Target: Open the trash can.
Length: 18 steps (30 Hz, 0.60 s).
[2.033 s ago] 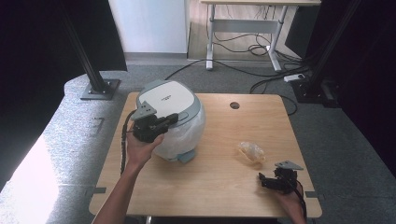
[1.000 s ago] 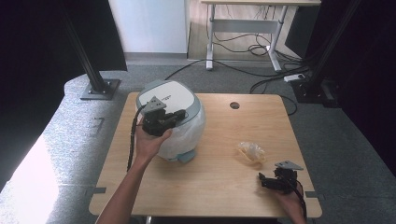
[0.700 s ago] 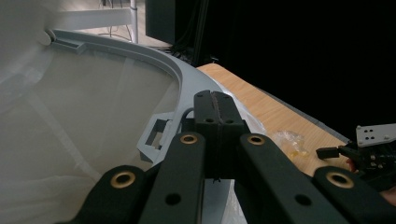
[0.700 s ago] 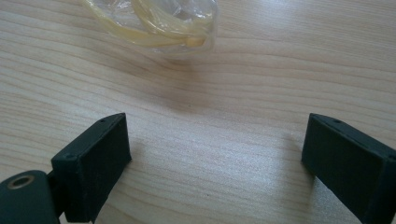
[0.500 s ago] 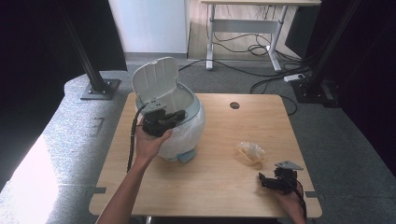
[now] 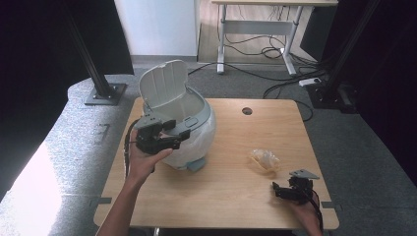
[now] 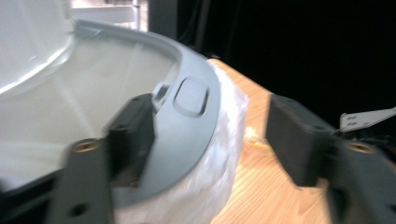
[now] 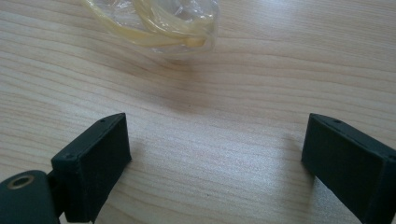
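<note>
Wooden table (image 6: 221, 187) (grey floor (image 6: 88, 142) around); rice cooker (image 6: 196, 132) open.

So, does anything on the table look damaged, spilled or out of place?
Nothing looks spilled or broken. The bin stands upright with its lid open, and the crumpled plastic bag lies loose on the table, apart from the bin.

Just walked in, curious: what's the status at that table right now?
Left tongs at the cooker's rim, jaws just opened, gripping nothing. Cooker lid up. Right tongs open, resting near plastic bag. Nothing in the way.
</note>
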Each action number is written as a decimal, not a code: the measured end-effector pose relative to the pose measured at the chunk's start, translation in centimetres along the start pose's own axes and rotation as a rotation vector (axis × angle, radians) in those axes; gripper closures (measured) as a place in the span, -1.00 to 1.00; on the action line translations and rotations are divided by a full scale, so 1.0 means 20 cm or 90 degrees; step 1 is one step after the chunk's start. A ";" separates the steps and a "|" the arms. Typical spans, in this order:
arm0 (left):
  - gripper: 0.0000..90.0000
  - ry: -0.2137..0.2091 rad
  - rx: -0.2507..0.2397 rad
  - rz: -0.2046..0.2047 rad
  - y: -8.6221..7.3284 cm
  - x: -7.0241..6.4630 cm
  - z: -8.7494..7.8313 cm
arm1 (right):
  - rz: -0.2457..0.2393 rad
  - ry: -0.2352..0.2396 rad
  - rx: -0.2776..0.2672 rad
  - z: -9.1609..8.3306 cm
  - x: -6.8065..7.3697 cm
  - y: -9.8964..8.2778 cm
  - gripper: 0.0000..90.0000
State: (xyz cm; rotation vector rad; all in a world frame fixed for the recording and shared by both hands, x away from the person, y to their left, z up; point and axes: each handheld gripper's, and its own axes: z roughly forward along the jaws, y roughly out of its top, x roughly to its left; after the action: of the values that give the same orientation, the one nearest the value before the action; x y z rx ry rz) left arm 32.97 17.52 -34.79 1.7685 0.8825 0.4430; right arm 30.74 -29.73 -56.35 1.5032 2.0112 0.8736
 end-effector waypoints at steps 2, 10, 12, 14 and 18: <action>-0.36 0.009 -0.003 0.009 -0.01 0.00 -0.02 | 0.000 0.000 0.000 0.00 0.00 0.00 -0.84; -0.52 0.022 -0.021 0.019 -0.16 0.01 -0.12 | -0.001 0.000 0.000 0.00 0.00 0.00 -0.84; -0.53 0.029 -0.021 0.022 -0.20 0.02 -0.14 | -0.001 0.000 0.000 0.00 0.00 0.00 -0.84; -0.53 0.038 -0.023 0.027 -0.24 0.03 -0.15 | -0.001 -0.001 0.000 0.00 0.00 0.00 -0.84; -0.52 0.041 -0.022 0.026 -0.32 0.05 -0.16 | -0.001 -0.001 0.000 0.00 0.00 0.00 -0.84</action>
State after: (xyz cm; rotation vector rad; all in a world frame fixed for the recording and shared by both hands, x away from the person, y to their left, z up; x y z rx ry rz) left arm 29.27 21.38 -39.68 1.7509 0.8799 0.5419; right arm 30.73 -29.73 -56.35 1.5016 2.0120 0.8718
